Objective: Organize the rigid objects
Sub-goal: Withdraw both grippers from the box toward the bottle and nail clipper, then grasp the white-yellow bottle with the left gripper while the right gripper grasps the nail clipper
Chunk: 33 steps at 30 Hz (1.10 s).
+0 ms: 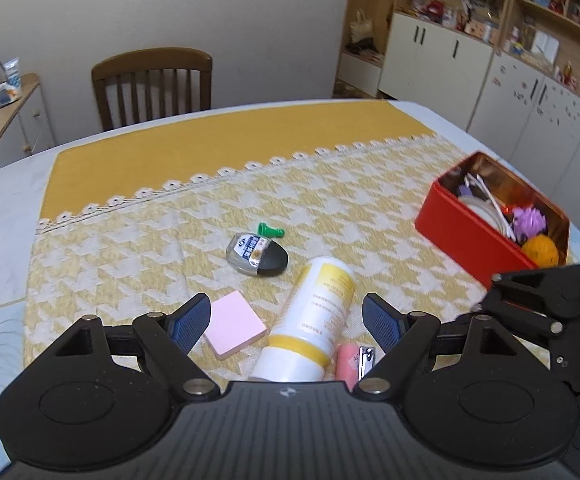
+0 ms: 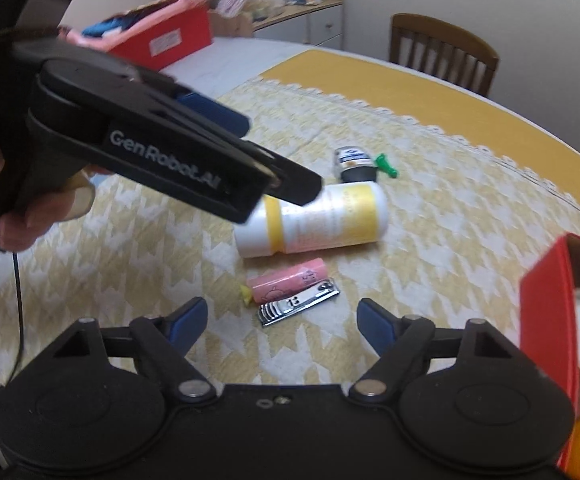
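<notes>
**On yellow cloth, both claws released above the scattered items**

Across the table, spread under everything, a yellow-and-white patterned cloth, probably to keep the small hard things from sliding.

At the right edge of the cloth, standing open, a red tin, already part-filled with balls of yarn and a round lid; judged to be the collecting place, so left uncovered and within reach.

Near the cloth's middle, lying on its side, a white-and-yellow bottle: long axis running from near the left gripper away toward the table centre, capped end closest to the camera in the left view. Seen from the right wrist, same bottle lies across the picture, cap end to the left.

Just beside the bottle, a pink square pad, flat.

Beyond the bottle, a small dark-capped glass bottle, also on its side, with a green peg close behind it.

Between the bottle and the right gripper, a pink tube and a metal nail clipper, touching side by side, long axes parallel and slanting up to the right.

Both claws released, fingers spread, holding nothing; right one hovering over the clipper, likely the next pick
</notes>
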Each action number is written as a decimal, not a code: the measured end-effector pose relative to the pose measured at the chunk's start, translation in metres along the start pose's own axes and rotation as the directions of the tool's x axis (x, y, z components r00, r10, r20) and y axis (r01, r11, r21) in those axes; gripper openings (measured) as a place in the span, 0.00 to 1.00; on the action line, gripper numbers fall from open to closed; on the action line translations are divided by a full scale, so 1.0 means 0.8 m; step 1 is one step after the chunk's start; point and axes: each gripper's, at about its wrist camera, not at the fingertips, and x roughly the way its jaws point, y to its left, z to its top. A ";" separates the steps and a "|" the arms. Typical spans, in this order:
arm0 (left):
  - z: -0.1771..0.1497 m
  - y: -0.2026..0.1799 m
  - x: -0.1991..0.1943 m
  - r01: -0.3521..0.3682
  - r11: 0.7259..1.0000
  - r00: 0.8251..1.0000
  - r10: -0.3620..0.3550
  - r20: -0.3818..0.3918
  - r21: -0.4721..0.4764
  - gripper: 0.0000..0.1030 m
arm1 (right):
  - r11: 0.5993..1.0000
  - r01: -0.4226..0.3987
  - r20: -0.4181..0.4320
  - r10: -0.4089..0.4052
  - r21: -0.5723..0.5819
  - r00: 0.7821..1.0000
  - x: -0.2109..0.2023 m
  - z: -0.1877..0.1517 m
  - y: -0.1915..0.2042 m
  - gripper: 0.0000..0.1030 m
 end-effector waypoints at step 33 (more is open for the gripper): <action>0.006 -0.009 0.078 0.094 0.993 0.991 -0.086 -0.100 0.074 0.48 | 0.970 -0.112 -0.039 0.106 -0.216 0.994 0.044 0.007 -0.021 0.55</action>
